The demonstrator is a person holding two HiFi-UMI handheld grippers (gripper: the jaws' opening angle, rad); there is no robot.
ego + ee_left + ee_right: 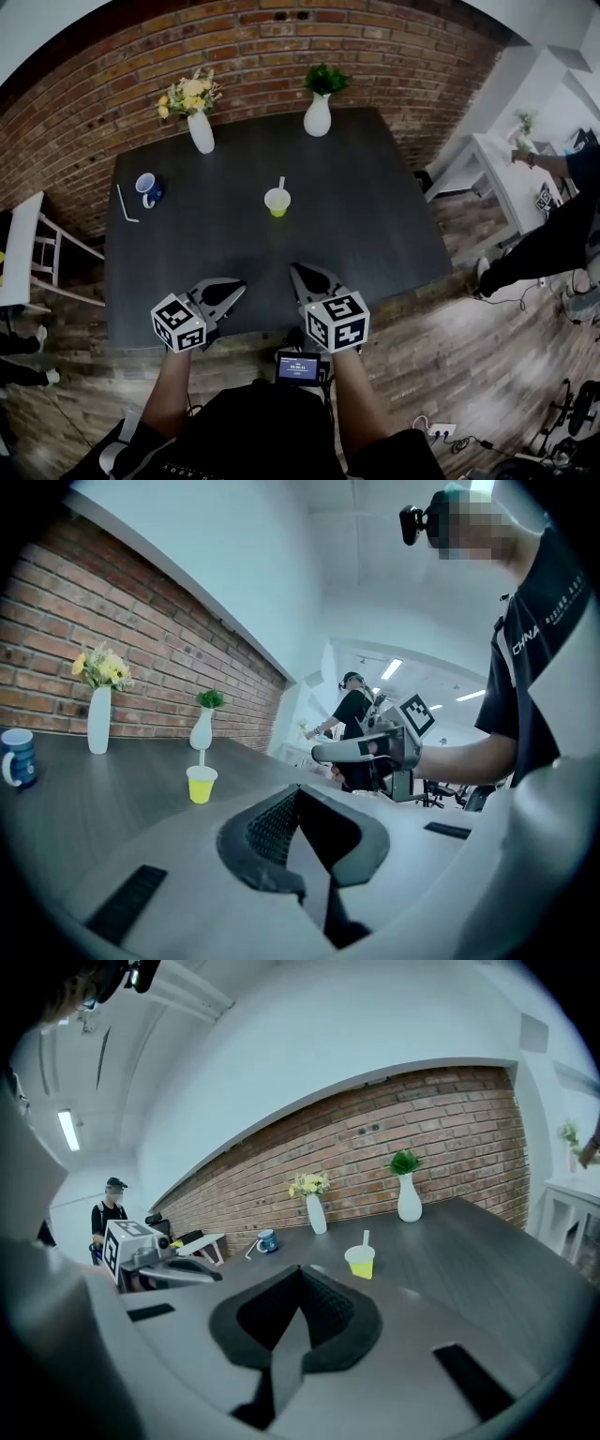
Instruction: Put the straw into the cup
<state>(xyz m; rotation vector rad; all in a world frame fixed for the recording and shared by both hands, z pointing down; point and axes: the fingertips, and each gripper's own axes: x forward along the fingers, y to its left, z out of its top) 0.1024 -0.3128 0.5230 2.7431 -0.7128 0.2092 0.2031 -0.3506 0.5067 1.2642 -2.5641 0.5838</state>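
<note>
Yellow cup (277,202): stands upright near the middle of the dark table (375,216), well ahead of both grippers and touched by neither.
Straw (280,184): white, standing in the cup, its top poking above the rim; clear of any finger.
Second straw (124,203): white, bent, lying flat near the table's left edge, just beside a blue mug (147,189).
Left gripper (236,286): held low over the near table edge, tips pointing forward and a little to the right; forearm stretched out behind it.
Left fingers: pads brought together at the tips in the left gripper view, nothing between them; the cup sits up and to the left of the tips, far off.
Right gripper (298,272): beside the left one over the near edge, tips pointing toward the cup.
Right fingers: pads together in the right gripper view, nothing held; the cup shows beyond, just right of the tips.
Back edge: white vase with yellow flowers (201,131), white vase with green plant (317,114).
</note>
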